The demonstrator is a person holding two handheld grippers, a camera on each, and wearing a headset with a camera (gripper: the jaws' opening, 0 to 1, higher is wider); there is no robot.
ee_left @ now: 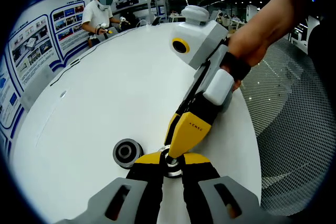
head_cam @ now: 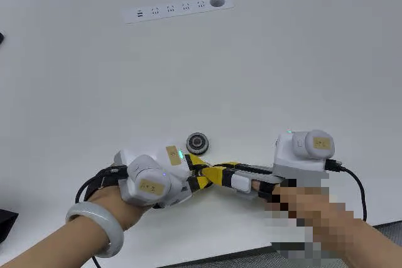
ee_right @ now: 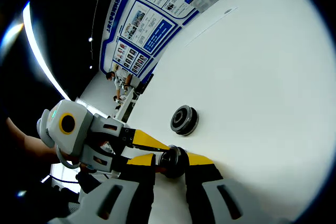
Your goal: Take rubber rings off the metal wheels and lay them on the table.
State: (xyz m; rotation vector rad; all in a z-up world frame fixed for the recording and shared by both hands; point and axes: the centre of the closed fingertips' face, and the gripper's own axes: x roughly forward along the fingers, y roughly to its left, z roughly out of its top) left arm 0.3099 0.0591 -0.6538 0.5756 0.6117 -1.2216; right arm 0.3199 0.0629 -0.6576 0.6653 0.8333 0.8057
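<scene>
While both claws meet low over the near edge of the table [head_cam: 282,61], we have one small wheel caught between them. The left gripper [head_cam: 200,172] has its yellow tips drawn narrow onto the held wheel [ee_left: 172,162]. The right gripper [ee_right: 173,160] comes in from the opposite side, its tips drawn narrow onto the same piece. Whether the right pair pinches only the rubber or the metal too, we cannot tell. The second wheel [head_cam: 197,143] lies flat on the white top just beyond the jaws and apart from them, with its dark ring [ee_left: 118,148] in place around a bright hub.

We judge the wheels dense and stiff, with smooth turned metal that would slip under hard tips, so the steadier hold is across the flanks. The ring looks soft, matt and stretchy, and probably sits snugly. We would take it at its outer edge, pinch up a fold and roll it over the rim rather than pull straight. Once free it should be light, floppy and easy to drop. A white power strip [head_cam: 178,9] lies well apart at the far side.
</scene>
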